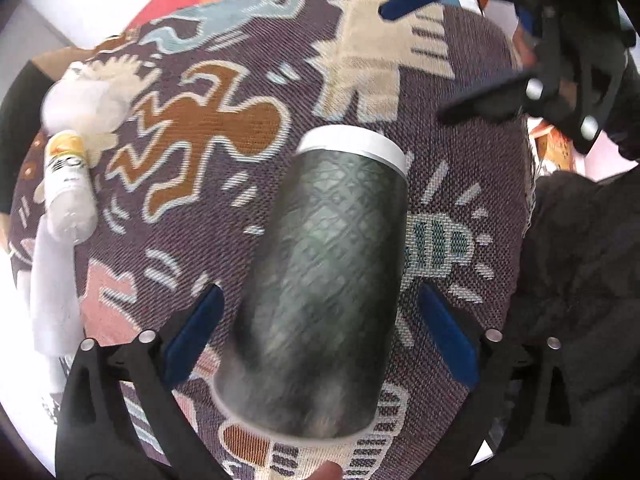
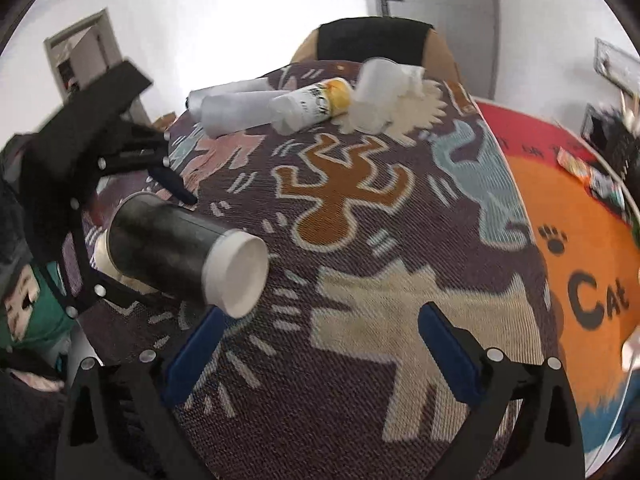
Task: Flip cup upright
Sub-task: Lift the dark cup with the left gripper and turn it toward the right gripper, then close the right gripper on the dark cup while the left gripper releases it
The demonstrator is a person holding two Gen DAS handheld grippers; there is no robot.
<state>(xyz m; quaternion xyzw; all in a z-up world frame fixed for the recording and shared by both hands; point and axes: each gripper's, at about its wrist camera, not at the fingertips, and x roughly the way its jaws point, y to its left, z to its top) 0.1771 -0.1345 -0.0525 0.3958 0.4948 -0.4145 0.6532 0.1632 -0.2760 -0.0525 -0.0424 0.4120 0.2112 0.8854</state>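
The cup [image 1: 320, 280] is a tall dark one with an embossed diamond pattern on its wall and a white band at one end. That end is closed and white, as the right wrist view shows [image 2: 176, 252]. It is tilted, not upright. In the left wrist view it is a little blurred.

The cup is between the blue pads of the left tongs [image 1: 320, 344], over the patterned cloth [image 1: 360, 80] that covers the tabletop. The left tongs are spread, and a gap shows between each pad and the cup wall, so I cannot tell what carries the cup. The right tongs [image 2: 320, 356] are also spread and have only the cloth between them; the white end of the cup is just beside their left pad.

The right wrist view shows the room beyond the cup: a chair back [image 2: 372, 44], a door [image 2: 424, 20] and an orange mat [image 2: 580, 240] with the word "Cat". It also shows the left tongs from outside, around the far end of the cup. The left wrist view shows the diamond pattern more clearly.

Far from the cup, at the far edge of the cloth, lie a white bottle with a yellow end [image 2: 312, 104], white rolls [image 2: 236, 112] and a crumpled white thing [image 2: 384, 92]. What the bottle contains I cannot tell. The open end of the cup is not clear in either view.
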